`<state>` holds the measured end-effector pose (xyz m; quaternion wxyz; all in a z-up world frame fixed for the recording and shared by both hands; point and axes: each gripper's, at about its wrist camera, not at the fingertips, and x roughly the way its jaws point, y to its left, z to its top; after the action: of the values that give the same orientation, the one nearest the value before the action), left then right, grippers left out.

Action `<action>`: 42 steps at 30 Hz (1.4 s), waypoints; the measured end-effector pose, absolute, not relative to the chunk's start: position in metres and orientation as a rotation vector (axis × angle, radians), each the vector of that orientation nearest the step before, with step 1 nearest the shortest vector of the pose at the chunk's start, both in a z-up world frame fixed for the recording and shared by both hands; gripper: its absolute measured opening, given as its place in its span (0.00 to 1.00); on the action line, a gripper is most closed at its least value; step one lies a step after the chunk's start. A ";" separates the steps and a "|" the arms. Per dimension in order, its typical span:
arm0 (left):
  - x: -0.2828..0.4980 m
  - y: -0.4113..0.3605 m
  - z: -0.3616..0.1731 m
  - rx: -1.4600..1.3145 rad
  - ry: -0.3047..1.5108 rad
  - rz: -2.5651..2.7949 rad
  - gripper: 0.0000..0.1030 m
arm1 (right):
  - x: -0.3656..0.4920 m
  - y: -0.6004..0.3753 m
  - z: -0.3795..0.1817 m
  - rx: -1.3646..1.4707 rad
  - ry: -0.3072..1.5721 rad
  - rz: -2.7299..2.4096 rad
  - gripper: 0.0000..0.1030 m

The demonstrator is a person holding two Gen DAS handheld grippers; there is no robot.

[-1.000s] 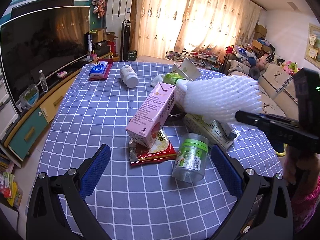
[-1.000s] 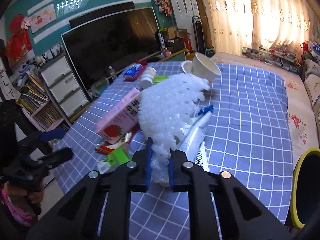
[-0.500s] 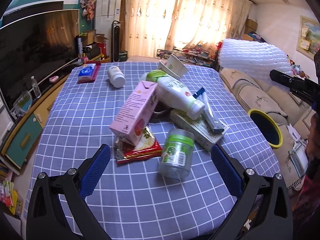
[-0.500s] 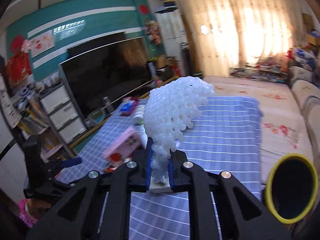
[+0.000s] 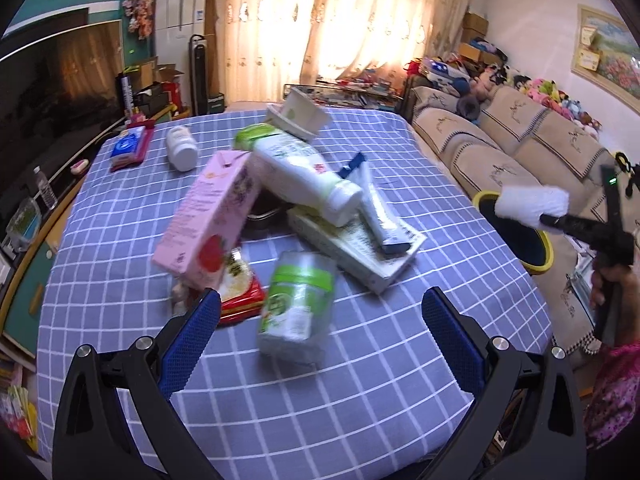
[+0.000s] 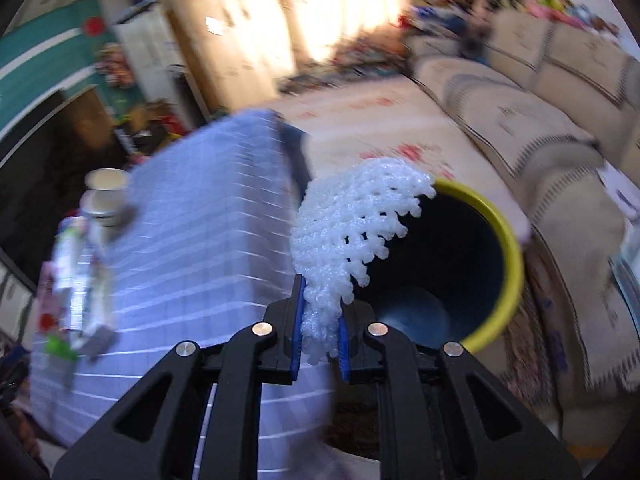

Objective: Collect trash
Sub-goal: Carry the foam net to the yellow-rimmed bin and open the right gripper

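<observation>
My right gripper (image 6: 320, 322) is shut on a white foam net sleeve (image 6: 352, 232), held at the near rim of a yellow-rimmed dark bin (image 6: 502, 240) beside the table. In the left wrist view that sleeve (image 5: 532, 204) hangs over the bin (image 5: 540, 266) at the right. My left gripper (image 5: 320, 336) stands open above the table's near part, with a clear jar with a green label (image 5: 298, 304) lying between and just beyond its fingertips. A pink carton (image 5: 208, 224), a white bottle (image 5: 304, 174) and a red wrapper (image 5: 240, 292) lie in the pile behind.
The blue checked table (image 5: 360, 392) also bears a flat box (image 5: 360, 252), a tube (image 5: 376, 212), paper cups (image 5: 298, 114), a small white bottle (image 5: 182, 148) and a blue pack (image 5: 130, 146). A beige sofa (image 5: 520, 148) stands right; a TV is at the left.
My right gripper has swung the foam sleeve off the pile, to the right and down to the bin. The left gripper has crept closer to the jar.
</observation>
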<state>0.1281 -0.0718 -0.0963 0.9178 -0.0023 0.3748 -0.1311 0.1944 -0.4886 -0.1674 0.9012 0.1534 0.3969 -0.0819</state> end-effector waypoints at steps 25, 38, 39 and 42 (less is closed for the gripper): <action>0.211 -0.154 -0.110 -0.016 0.898 -0.360 0.89 | 0.207 -0.504 -0.207 0.235 0.879 -0.306 0.54; 0.242 -0.166 -0.127 -0.036 0.971 -0.333 0.66 | 0.209 -0.505 -0.204 0.260 0.857 -0.275 0.56; 0.245 -0.168 -0.127 -0.029 0.967 -0.323 0.65 | 0.209 -0.506 -0.204 0.262 0.857 -0.275 0.56; 0.251 -0.170 -0.128 -0.020 0.965 -0.304 0.59 | 0.208 -0.508 -0.206 0.268 0.860 -0.274 0.57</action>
<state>0.2505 -0.1696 -0.1276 0.8747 -0.0094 0.4622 -0.1455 0.2079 -0.5077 -0.2059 0.8913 0.1292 0.4142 -0.1319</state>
